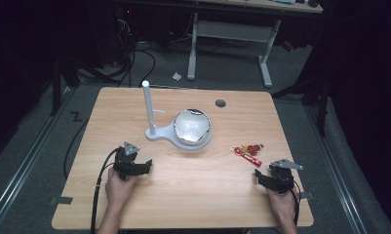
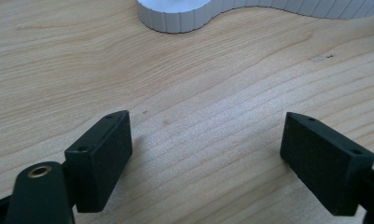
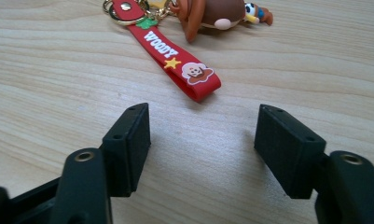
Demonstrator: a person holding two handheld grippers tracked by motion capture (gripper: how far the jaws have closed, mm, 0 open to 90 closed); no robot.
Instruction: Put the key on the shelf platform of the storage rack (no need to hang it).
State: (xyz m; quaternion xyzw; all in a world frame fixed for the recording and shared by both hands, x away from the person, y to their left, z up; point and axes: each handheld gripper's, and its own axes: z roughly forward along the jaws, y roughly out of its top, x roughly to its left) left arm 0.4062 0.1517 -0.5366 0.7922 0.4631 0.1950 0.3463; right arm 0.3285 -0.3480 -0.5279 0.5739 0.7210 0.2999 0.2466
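The keychain (image 3: 175,51) lay flat on the wooden counter (image 1: 183,190), just ahead of the right hand-held gripper (image 3: 202,140): a red strap lettered "WOODY" with a yellow star, a metal ring, and a small brown figure attached. Both the right and the left hand-held gripper (image 2: 205,154) stood released, jaws wide apart, holding nothing.

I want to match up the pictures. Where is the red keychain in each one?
High view: the red keychain lies on the table's right side, just ahead of the right claw.
Right gripper view: it lies at the top middle, just beyond the open jaws.
Left gripper view: not there; white stand base at the top.
Shared landmark: the wooden table.
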